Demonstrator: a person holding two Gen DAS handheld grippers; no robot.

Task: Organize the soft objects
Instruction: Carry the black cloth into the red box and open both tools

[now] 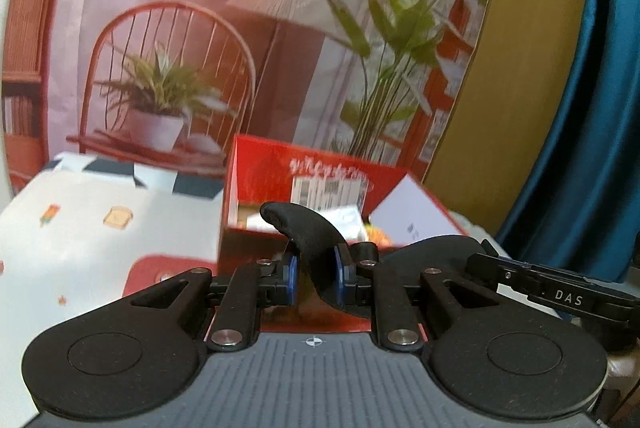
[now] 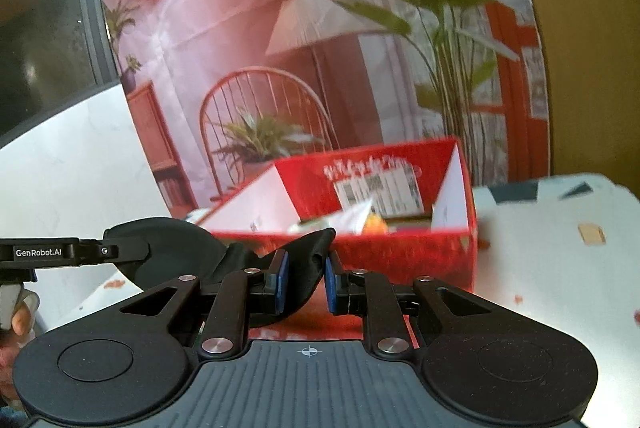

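A black soft eye mask point(image 1: 316, 240) is held between both grippers above the table, in front of an open red box point(image 1: 304, 184). My left gripper point(image 1: 315, 278) is shut on one end of the mask. My right gripper point(image 2: 306, 282) is shut on the other end point(image 2: 304, 268), and the mask's rounded part point(image 2: 172, 248) spreads to its left. The red box point(image 2: 392, 252) holds white packets and an orange item point(image 2: 376, 224). Each gripper shows at the edge of the other's view.
The table has a white cloth point(image 1: 100, 228) printed with small food pictures. A backdrop poster point(image 1: 200, 28) of a chair, lamp and plants hangs behind the box. A blue curtain point(image 1: 592, 108) hangs at the right. A white wall point(image 2: 60, 168) is at the left.
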